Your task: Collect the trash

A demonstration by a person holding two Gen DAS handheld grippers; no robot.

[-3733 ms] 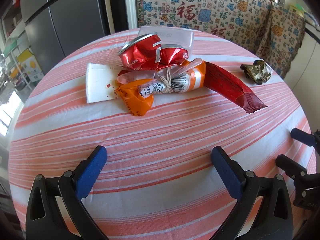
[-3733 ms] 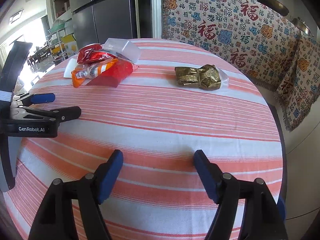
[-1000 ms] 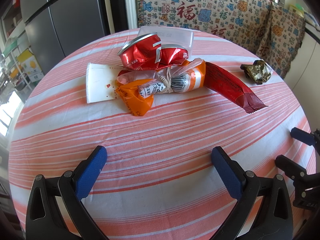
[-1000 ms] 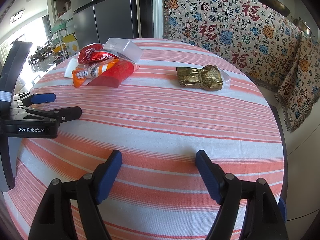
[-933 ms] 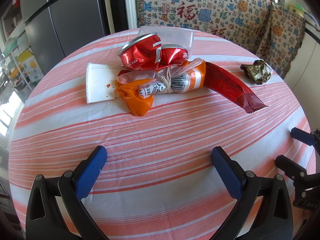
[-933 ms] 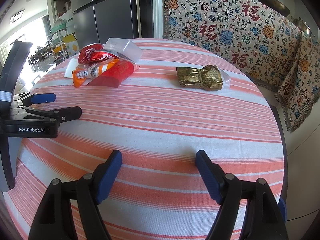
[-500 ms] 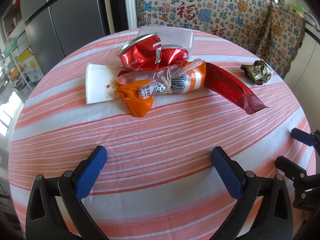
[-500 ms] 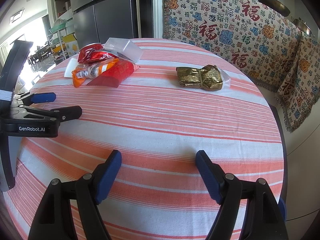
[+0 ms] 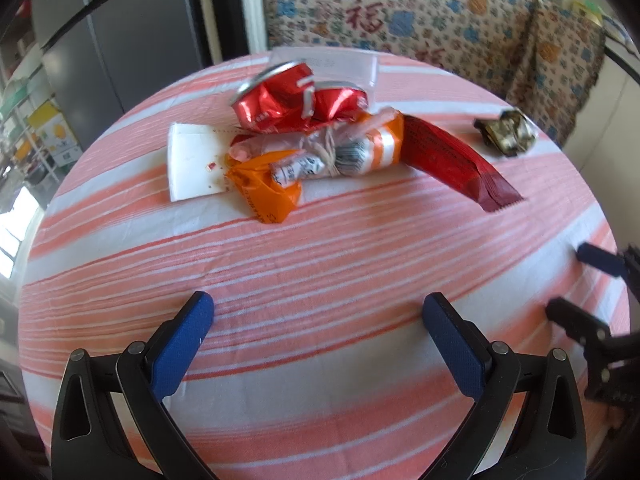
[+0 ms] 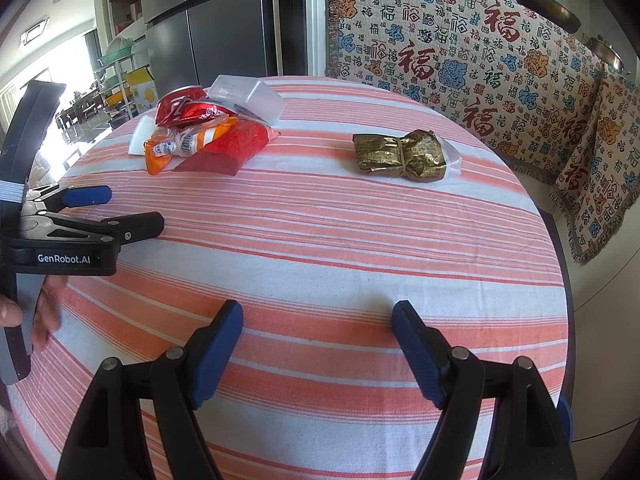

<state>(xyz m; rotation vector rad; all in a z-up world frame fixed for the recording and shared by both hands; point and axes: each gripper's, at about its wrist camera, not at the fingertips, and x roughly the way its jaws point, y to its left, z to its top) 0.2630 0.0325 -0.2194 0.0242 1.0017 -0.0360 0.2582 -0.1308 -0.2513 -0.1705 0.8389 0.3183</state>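
From my left wrist camera I see the left gripper with its blue-padded jaws spread wide and nothing between them, hanging over the round table in its orange-and-white striped cloth. I take the crushed red can as my landmark. Directly behind it, touching it, sits a clear plastic box. Just in front of the can lies an orange wrapper knotted around its middle, and a flat white paper sleeve pokes out to the can's left, partly under that wrapper. A long dark red wrapper stretches from in front of the can off to its right, and well to the can's right, apart from the heap, lies a crumpled gold foil wrapper. At the right edge I can see the right gripper, fingers apart. From my right wrist camera the right gripper also stands wide and empty above bare cloth. Here the can is far off at the upper left with the box just right of it, the dark red wrapper in front, and the gold foil wrapper well to its right. The left gripper sits below the can, a hand on its handle.
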